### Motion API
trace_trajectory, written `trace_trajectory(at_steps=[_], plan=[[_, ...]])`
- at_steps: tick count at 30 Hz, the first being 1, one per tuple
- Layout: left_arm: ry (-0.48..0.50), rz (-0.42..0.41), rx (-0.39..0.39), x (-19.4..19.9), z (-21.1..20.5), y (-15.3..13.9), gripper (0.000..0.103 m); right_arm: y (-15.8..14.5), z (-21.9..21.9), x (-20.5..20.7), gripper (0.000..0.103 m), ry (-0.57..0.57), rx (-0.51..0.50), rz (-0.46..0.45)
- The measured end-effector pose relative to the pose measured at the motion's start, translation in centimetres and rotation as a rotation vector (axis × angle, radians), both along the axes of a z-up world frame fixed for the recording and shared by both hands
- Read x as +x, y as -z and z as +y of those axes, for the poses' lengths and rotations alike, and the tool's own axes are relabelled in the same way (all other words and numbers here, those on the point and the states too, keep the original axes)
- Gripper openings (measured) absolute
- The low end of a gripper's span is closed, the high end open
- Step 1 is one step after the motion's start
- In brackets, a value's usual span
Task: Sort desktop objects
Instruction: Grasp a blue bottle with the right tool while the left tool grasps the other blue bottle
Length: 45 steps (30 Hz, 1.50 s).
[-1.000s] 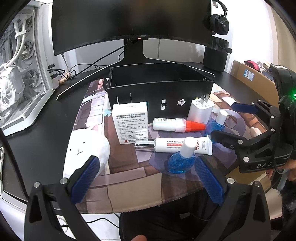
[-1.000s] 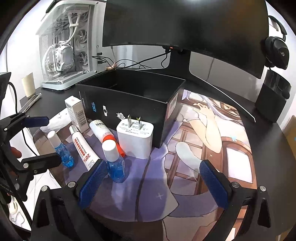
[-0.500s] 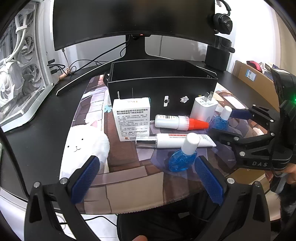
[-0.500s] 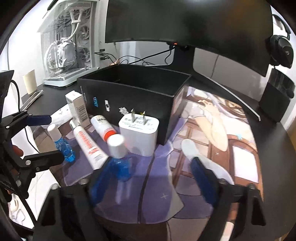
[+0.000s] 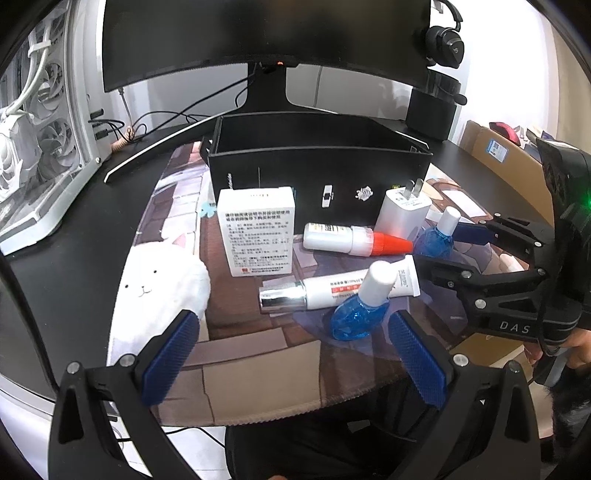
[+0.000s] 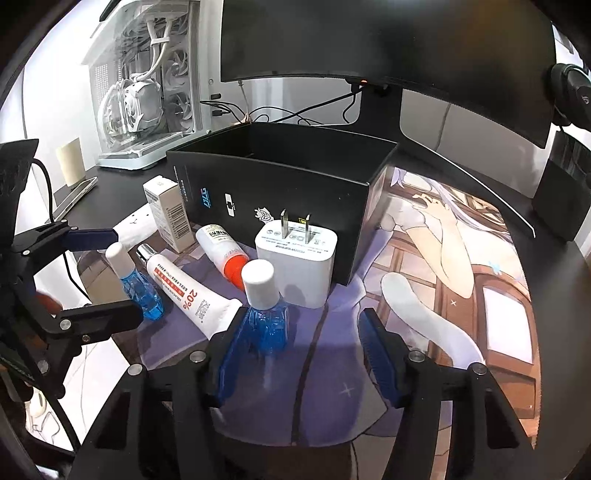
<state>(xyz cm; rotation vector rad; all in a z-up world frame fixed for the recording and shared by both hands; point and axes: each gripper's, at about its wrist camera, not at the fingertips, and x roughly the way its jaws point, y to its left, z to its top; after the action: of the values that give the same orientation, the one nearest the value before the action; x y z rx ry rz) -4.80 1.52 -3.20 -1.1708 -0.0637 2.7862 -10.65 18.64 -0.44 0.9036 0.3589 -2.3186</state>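
An open black box (image 5: 317, 173) (image 6: 280, 184) stands on the desk mat. In front of it lie a white medicine carton (image 5: 256, 230), a red-capped white bottle (image 5: 354, 240), a white cream tube (image 5: 340, 290), a white charger (image 6: 297, 258) and two blue bottles with white caps. My left gripper (image 5: 291, 354) is open, just short of the nearer blue bottle (image 5: 360, 310). My right gripper (image 6: 303, 354) is open, with its jaws narrower than before, and the other blue bottle (image 6: 264, 306) stands by its left finger (image 6: 229, 354).
A curved monitor (image 5: 266, 33) and its stand rise behind the box. A white PC case (image 6: 147, 81) stands at the left. A white cat plush (image 5: 159, 284) lies on the mat's left. Headphones (image 5: 443, 37) hang over a black speaker at the right.
Both grippers moved forward toward the items. My right gripper's jaws narrowed and came up beside its blue bottle. The objects have not moved.
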Motion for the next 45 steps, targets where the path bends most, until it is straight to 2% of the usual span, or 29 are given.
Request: trace_trajectory(at_steps=[8,11,13,17,19,23,31,38,45], plan=[[0.019,0.025,0.042,0.3,0.2,0.0,0.102,0.0,0.1,0.0,0.061,-0.002,-0.002,0.002],[0.038,0.036,0.039,0.4,0.6,-0.1,0.098,0.0,0.1,0.1,0.059,-0.002,-0.001,0.011],[0.052,0.042,0.026,0.5,0.9,-0.1,0.088,0.0,0.1,0.1,0.058,-0.005,-0.002,0.014],[0.065,0.028,0.027,0.4,1.0,0.2,0.079,0.0,-0.1,0.6,0.050,-0.022,0.004,0.031],[0.062,0.029,0.025,0.4,0.9,0.2,0.070,0.0,-0.2,0.8,0.048,-0.026,0.006,0.040],[0.050,0.030,0.015,0.4,0.7,0.2,0.058,0.0,-0.1,0.8,0.046,-0.028,-0.001,0.036],[0.021,0.041,-0.013,0.5,0.0,0.3,0.024,0.0,-0.2,0.8,0.032,-0.030,-0.004,0.037],[0.013,0.041,-0.009,0.6,-0.3,0.3,0.016,0.1,-0.4,1.2,0.019,-0.055,-0.007,0.044],[0.023,0.038,0.003,0.7,-0.5,0.2,0.015,0.0,-0.1,1.1,0.017,-0.057,-0.034,0.026]])
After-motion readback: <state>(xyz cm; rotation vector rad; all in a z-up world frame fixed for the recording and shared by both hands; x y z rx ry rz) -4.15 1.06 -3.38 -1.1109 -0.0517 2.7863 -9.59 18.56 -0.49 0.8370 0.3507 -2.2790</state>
